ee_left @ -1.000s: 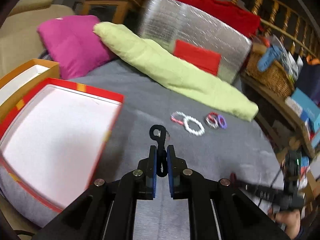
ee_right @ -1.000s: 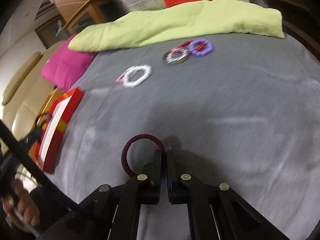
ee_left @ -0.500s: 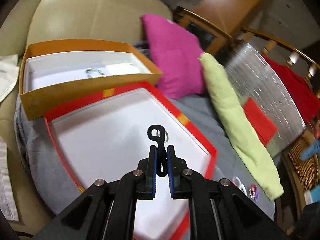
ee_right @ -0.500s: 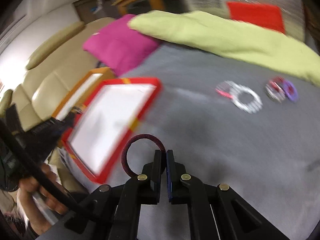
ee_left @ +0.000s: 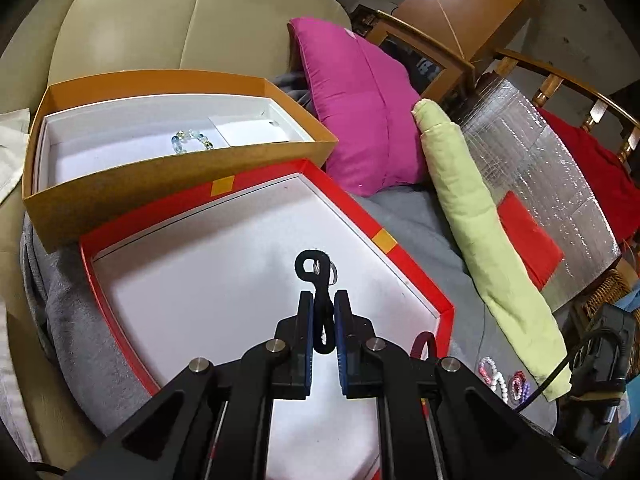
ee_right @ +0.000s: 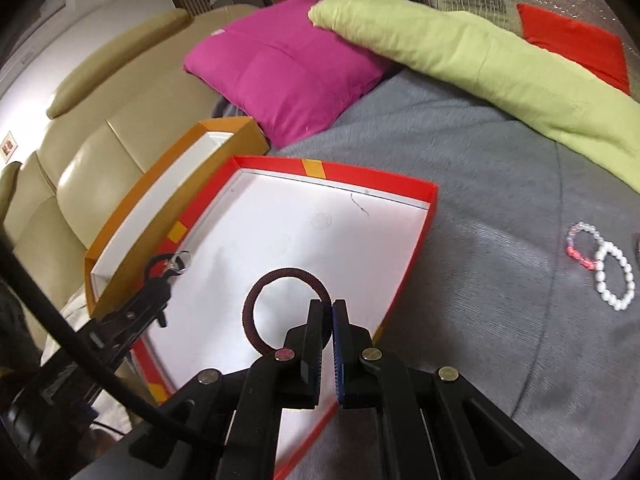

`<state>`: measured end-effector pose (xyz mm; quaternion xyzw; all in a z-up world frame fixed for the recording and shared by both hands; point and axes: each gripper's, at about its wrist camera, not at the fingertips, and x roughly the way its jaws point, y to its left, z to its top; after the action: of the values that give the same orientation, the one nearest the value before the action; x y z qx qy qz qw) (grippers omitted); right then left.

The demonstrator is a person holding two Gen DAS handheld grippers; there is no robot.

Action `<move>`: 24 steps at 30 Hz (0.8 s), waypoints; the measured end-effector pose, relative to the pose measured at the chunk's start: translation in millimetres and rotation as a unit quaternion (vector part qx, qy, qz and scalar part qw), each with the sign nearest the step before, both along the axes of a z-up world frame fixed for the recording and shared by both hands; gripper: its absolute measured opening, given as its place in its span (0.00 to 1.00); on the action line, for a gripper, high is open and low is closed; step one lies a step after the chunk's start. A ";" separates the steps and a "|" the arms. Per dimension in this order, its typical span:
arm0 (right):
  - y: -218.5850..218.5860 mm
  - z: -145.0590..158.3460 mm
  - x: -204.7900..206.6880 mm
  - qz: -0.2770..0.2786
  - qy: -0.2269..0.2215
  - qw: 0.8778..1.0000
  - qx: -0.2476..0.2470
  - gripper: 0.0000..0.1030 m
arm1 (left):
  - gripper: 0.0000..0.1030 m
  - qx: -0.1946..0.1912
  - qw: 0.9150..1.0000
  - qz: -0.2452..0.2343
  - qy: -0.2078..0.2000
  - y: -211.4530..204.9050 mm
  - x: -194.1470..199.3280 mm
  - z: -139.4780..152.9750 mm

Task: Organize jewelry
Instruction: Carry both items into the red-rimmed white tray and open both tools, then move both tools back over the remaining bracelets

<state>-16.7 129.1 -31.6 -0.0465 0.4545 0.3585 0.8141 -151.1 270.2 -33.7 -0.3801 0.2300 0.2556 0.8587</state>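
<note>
My left gripper [ee_left: 322,300] is shut on a black cord [ee_left: 320,316] whose looped end carries a small metal ring [ee_left: 318,267]. It hangs over the white floor of the red box [ee_left: 400,248]. From the right wrist view, this gripper [ee_right: 162,280] sits over the box's left rim. My right gripper [ee_right: 331,307] is shut on a dark maroon hair band [ee_right: 288,271], held above the red box [ee_right: 360,176] near its front. Behind it, the orange box [ee_left: 180,184] holds a pale bead bracelet [ee_left: 192,142]. A white pearl bracelet [ee_right: 616,276] and a pink one [ee_right: 578,254] lie on the grey blanket.
A magenta cushion [ee_left: 360,108] and a long green pillow [ee_left: 480,232] lie behind the boxes, with a beige sofa [ee_right: 92,144] to the left. A silver foil mat [ee_left: 560,184] with a red cloth, and a wicker basket [ee_left: 608,292], stand at the right.
Both grippers have swung left from above the grey blanket to above the red box, each still holding its piece. The left gripper has barely shifted in the last half second.
</note>
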 end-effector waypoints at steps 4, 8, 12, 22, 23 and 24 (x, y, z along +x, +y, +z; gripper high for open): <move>7.2 -3.0 4.6 0.001 -0.002 1.000 -0.006 0.05 | 0.10 -0.009 1.000 0.009 0.011 6.1 5.0 -5.6; 16.4 -4.5 4.9 0.011 -0.010 1.000 -0.017 0.08 | 0.23 -0.010 0.999 0.032 0.023 8.8 6.0 -9.8; 19.7 -8.5 4.9 0.016 -0.009 1.000 -0.023 0.23 | 0.53 -0.002 0.998 0.050 0.026 7.9 2.4 -8.2; -42.9 20.9 -3.6 -0.035 -0.034 0.998 0.037 0.72 | 0.62 0.051 0.994 0.094 0.012 -3.1 -9.1 6.1; -54.5 22.5 -6.3 -0.046 -0.042 0.998 0.033 0.74 | 0.63 0.065 0.994 0.086 0.012 -9.4 -6.4 9.4; -67.8 23.0 -9.2 -0.057 -0.050 0.997 0.027 0.79 | 0.63 0.077 0.994 0.078 0.012 -15.0 -3.4 12.5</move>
<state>-25.9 61.2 -8.6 -0.0161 0.4050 0.3207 0.8561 -154.5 255.2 -21.3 -0.3265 0.1895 0.3433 0.8600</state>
